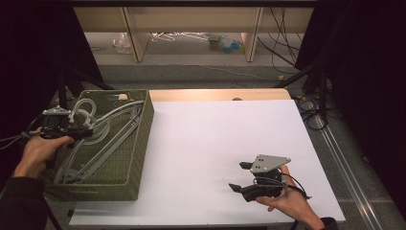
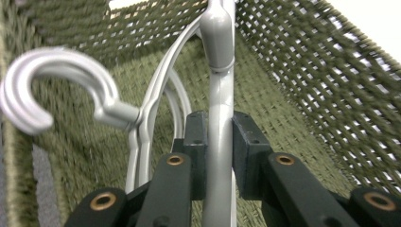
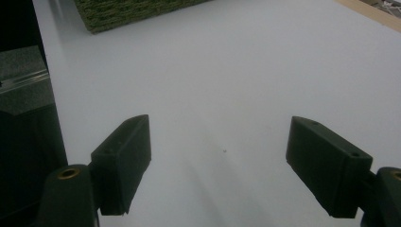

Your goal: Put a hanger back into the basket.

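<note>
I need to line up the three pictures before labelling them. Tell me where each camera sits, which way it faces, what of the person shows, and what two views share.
High view: above the person's side, looking forward and down on the white table; both forearms, left gripper and right gripper show.
Left gripper view: on the left gripper, looking into the green basket; its jaws clamp a grey hanger.
Right gripper view: on the right gripper, low over the table, jaws open.
Shared: the basket, in the high view and at the top of the right gripper view.
</note>
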The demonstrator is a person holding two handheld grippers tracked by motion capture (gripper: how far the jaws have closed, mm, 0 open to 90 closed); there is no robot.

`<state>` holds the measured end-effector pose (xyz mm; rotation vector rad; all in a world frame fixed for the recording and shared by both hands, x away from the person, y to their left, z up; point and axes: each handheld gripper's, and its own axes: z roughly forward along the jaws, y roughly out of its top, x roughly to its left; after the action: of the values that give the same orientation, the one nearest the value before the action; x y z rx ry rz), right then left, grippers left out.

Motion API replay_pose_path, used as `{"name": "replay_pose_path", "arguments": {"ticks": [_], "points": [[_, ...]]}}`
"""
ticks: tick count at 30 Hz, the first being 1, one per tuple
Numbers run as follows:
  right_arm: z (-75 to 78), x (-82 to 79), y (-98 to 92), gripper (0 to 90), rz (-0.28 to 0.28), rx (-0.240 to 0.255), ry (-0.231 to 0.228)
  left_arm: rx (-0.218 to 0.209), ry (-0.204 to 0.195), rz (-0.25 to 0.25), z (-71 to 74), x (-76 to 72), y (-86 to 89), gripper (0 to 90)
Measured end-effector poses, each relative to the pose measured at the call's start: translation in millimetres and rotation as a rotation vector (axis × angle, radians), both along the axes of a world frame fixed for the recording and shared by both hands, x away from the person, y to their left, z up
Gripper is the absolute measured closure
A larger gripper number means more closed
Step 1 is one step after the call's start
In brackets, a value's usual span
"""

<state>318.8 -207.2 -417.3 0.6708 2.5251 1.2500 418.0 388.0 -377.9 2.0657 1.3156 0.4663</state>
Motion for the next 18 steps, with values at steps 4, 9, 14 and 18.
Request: {"name": "replay_pose_path", "arguments": {"ticks": [4,9,14,18], "points": [[-0.2,0.3,-0.3,23.9,-0.002,-0.002,0.000,-0.004,0.014,0.032,-7.3,0.0,1.7,76.5],[0.3,0.5,-0.3,23.9,-0.004,0.001,-0.003,-0.004,0.012,0.062,-12.1,1.6,6.5,76.2],[0.2,0.5,-0.2,23.9,-0.003,0.000,0.000,-0.005,0.005,0.117,-18.3,4.0,7.3,73.9],[-0.2,0.9,-0.4,23.9,-0.004,-0.002,-0.001,0.011,0.020,0.143,-21.7,6.1,8.9,68.5]]}}
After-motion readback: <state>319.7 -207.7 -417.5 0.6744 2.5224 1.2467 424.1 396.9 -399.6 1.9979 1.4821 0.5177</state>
